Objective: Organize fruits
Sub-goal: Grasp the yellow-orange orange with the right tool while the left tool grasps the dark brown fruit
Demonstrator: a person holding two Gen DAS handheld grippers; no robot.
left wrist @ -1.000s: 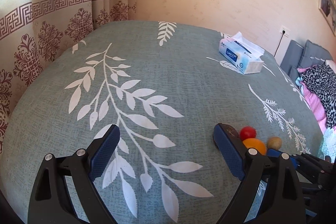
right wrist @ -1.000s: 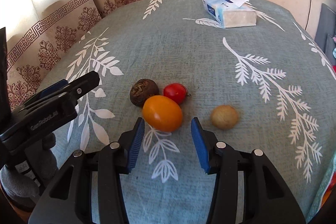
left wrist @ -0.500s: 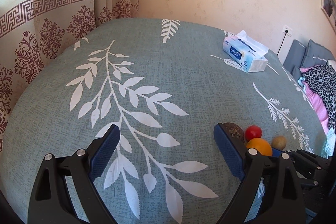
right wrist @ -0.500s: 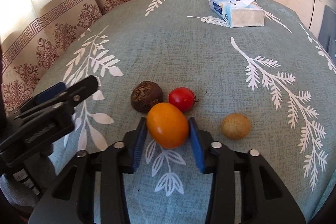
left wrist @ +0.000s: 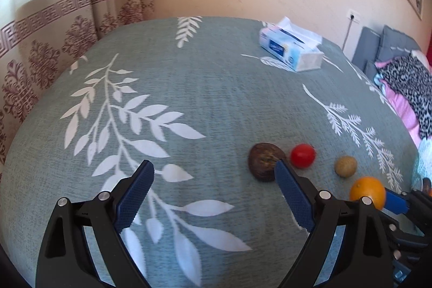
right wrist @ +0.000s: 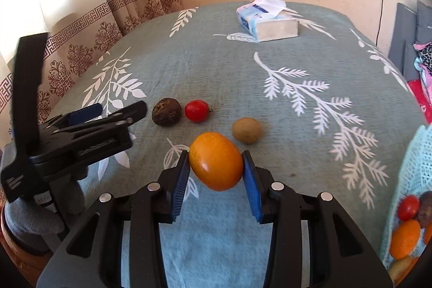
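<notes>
My right gripper (right wrist: 216,174) is shut on an orange fruit (right wrist: 216,161) and holds it above the green leaf-print tablecloth (right wrist: 270,66); the fruit also shows in the left wrist view (left wrist: 367,190). On the cloth lie a dark brown fruit (right wrist: 166,112), a red tomato (right wrist: 197,110) and a small tan fruit (right wrist: 247,130). My left gripper (left wrist: 213,188) is open and empty, with the dark brown fruit (left wrist: 266,161) just beyond its right fingertip. The tomato (left wrist: 303,155) and the tan fruit (left wrist: 345,166) lie to the right.
A light blue basket (right wrist: 405,166) with several fruits sits at the lower right edge. A tissue box (right wrist: 267,22) stands at the far side of the table. Curtains hang on the left. A bed with clothes (left wrist: 405,88) is on the right.
My right gripper closed on the orange fruit and lifted it off the cloth, back and to the right. The left gripper moved slightly, staying open.
</notes>
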